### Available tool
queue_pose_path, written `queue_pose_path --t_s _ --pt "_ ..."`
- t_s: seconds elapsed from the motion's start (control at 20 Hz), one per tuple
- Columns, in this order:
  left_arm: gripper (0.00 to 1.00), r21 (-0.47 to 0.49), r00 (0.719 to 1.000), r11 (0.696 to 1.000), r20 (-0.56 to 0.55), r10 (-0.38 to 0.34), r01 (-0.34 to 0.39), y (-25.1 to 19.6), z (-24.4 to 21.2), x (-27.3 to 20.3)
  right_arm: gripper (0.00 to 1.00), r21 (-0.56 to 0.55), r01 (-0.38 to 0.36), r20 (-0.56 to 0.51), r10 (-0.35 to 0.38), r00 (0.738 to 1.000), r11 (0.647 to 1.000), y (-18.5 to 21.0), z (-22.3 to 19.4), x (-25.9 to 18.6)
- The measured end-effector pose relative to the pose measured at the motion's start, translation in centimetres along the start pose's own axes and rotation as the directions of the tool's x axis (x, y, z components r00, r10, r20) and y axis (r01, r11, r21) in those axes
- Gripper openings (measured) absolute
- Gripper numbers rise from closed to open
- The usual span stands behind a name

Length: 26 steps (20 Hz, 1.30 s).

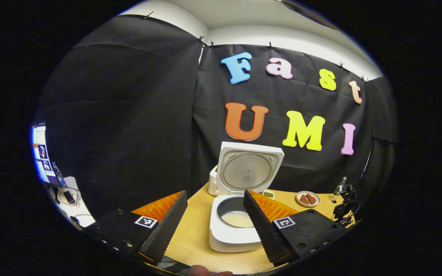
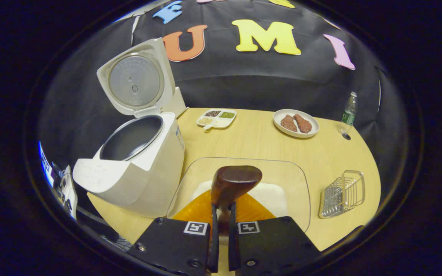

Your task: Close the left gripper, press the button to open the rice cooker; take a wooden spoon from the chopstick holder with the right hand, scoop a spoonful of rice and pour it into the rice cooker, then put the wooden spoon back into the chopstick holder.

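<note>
The white rice cooker (image 1: 232, 234) (image 2: 136, 168) stands open on the wooden table, its lid (image 1: 249, 170) (image 2: 136, 82) tipped up. Some pale rice lies in the bottom of its pot (image 1: 238, 218). My left gripper (image 1: 214, 195) is open, held back from the cooker, its fingers framing the pot. My right gripper (image 2: 221, 209) is shut on the handle of a dark wooden spoon (image 2: 236, 180). The spoon's bowl hangs over a clear glass dish (image 2: 301, 184) that holds white rice (image 2: 271, 195). No rice is visible on the spoon. The wire chopstick holder (image 2: 342, 193) stands to the right of the dish.
At the back of the table (image 2: 259, 142) are a small divided dish of grains (image 2: 217, 117), a plate with two pieces of meat (image 2: 296, 123) (image 1: 307, 199) and a plastic bottle (image 2: 348, 113). A black device (image 1: 343, 205) stands at the table's right edge.
</note>
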<state>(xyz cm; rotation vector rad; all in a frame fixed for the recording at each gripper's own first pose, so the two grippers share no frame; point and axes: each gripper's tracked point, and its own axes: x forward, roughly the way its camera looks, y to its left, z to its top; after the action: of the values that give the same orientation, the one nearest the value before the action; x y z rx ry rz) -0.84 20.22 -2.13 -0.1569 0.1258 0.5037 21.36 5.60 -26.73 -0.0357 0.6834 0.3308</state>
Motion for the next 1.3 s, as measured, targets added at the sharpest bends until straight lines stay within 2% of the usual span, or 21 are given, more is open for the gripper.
queue_pose_path --t_s 0.2,0.35,0.5,0.65,0.8,1.0,1.2,1.3 --pt "0.94 0.002 1.0 1.0 -0.018 0.007 -0.007 -0.2 -0.2 -0.2 0.14 0.097 -0.112 0.028 0.109 0.994 0.989 1.9 1.2 -0.5" --pt "0.94 0.01 1.0 1.0 -0.025 0.006 -0.006 -0.9 -0.1 -0.5 0.15 0.222 -0.167 0.043 0.162 0.986 0.961 1.5 1.5 -0.5" --pt "0.94 0.023 1.0 1.0 -0.028 -0.009 0.009 -2.3 0.1 -0.7 0.16 0.398 -0.202 0.06 0.195 0.979 0.895 -0.4 1.4 -0.3" --pt "0.94 0.042 0.999 0.999 -0.037 -0.02 0.021 -3.9 0.2 -0.8 0.15 0.519 -0.23 0.097 0.211 0.973 0.823 -2.4 1.5 -0.4" --pt "0.94 0.067 0.999 0.997 -0.028 -0.035 0.037 -5.9 0.7 -0.8 0.15 0.587 -0.232 0.128 0.194 0.973 0.776 -4.6 1.6 -0.9" --pt "0.94 0.064 0.998 0.996 -0.012 -0.062 0.063 -8.4 1.2 -0.7 0.15 0.688 -0.257 0.193 0.171 0.966 0.679 -8.0 2.9 -2.9" --pt "0.94 0.055 0.997 0.996 -0.003 -0.072 0.072 -9.5 1.3 -0.5 0.15 0.734 -0.296 0.254 0.158 0.954 0.611 -10.4 4.4 -5.1" --pt "0.94 0.063 0.998 0.996 -0.003 -0.068 0.068 -9.5 1.1 -0.6 0.15 0.747 -0.309 0.281 0.141 0.949 0.588 -11.3 5.4 -6.2"
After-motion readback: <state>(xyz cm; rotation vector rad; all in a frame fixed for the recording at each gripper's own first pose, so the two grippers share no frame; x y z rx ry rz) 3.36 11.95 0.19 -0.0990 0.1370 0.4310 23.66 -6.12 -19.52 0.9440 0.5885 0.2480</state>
